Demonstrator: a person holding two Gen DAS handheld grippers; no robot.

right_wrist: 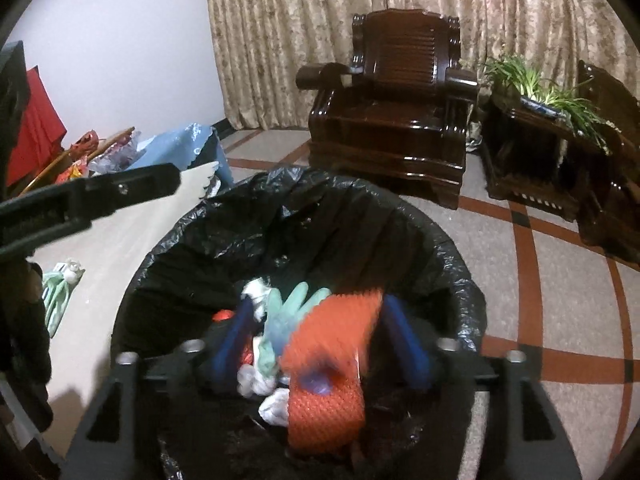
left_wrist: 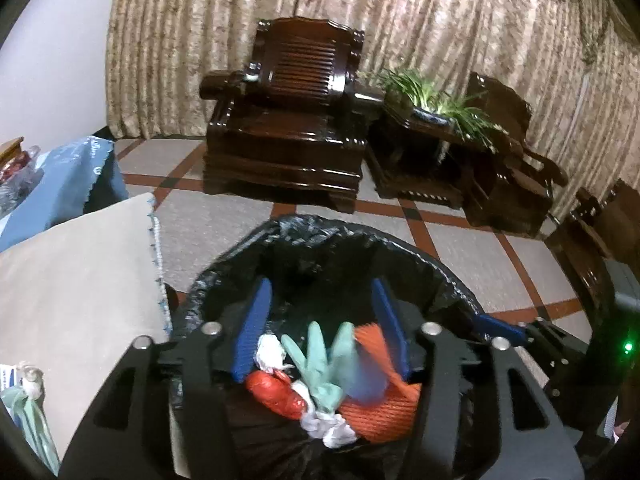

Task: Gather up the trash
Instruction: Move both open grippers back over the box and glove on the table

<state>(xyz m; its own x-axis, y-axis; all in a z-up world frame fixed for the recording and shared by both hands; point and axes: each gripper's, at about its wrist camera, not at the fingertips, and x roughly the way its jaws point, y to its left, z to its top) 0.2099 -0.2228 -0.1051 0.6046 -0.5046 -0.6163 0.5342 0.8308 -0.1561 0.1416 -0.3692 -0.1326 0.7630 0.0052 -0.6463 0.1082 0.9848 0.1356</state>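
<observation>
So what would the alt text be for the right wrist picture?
An open claw with blue fingers hangs over a bin lined with a black bag, above blurred orange mesh, a pale green glove and white scraps. Behind stand a dark wooden armchair and beige curtains.

Tiled floor (left_wrist: 460, 256), lined bin (left_wrist: 420, 252), armchair (left_wrist: 288, 120) standing on it
</observation>
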